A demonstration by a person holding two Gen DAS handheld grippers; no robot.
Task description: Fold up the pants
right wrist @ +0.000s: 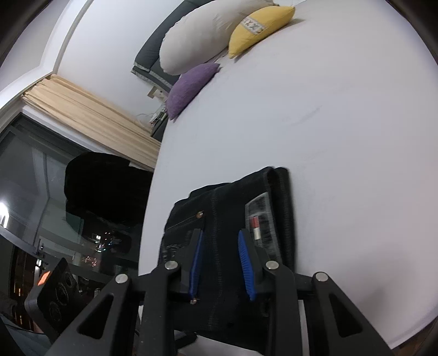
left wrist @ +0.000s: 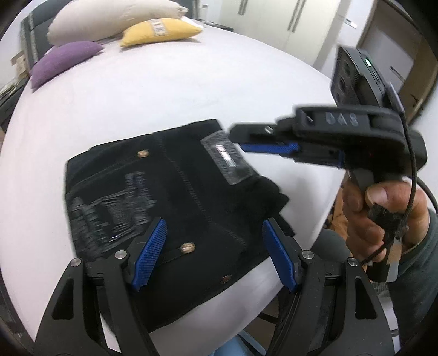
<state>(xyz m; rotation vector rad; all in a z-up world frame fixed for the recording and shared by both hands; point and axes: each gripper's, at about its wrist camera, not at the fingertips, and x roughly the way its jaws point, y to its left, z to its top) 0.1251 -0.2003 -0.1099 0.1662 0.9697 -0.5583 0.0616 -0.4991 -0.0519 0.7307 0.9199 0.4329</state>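
Observation:
Black pants (left wrist: 175,186) lie folded into a compact rectangle on the white bed (left wrist: 164,90), near its front edge. A grey label patch (left wrist: 227,158) and metal rivets show on top. My left gripper (left wrist: 215,223) hovers over the near part of the pants, jaws wide apart and nothing between its pads. A hand (left wrist: 383,202) holds my right gripper (left wrist: 235,134) above the patch. In the right wrist view the right gripper (right wrist: 219,234) stands narrowly open over the pants (right wrist: 224,202), its pads clear of the cloth.
A cream pillow (left wrist: 109,19), a yellow cushion (left wrist: 161,31) and a purple cushion (left wrist: 63,61) lie at the bed's far end. White sheet spreads beyond the pants. A curtain (right wrist: 90,115) and a dark window (right wrist: 41,191) are to the left of the bed (right wrist: 328,137).

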